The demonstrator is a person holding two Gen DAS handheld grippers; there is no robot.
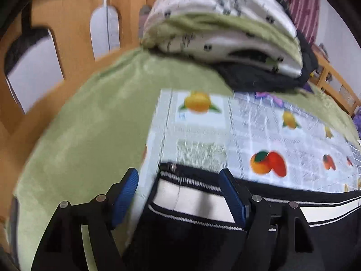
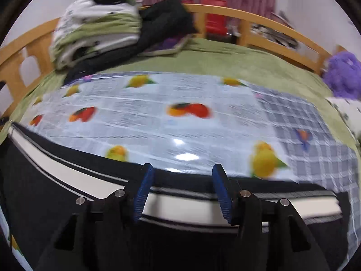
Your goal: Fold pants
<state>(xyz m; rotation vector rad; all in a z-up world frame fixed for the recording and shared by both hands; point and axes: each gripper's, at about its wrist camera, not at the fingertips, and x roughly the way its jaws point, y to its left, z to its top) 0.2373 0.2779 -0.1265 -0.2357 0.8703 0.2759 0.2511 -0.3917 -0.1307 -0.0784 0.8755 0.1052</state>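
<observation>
Black pants with a white side stripe lie flat on a fruit-print plastic sheet. In the left wrist view their end, with a small zipper, sits between and under the blue pads of my left gripper, which is open; the left pad hangs past the cloth's edge. In the right wrist view the pants run along the near edge of the fruit-print sheet. My right gripper hovers open over the white stripe, its pads apart and clamping nothing.
The sheet covers a green blanket on a bed with a wooden rail. At the far left a folded white-and-green quilt rests on a black garment. A purple plush toy sits at the right.
</observation>
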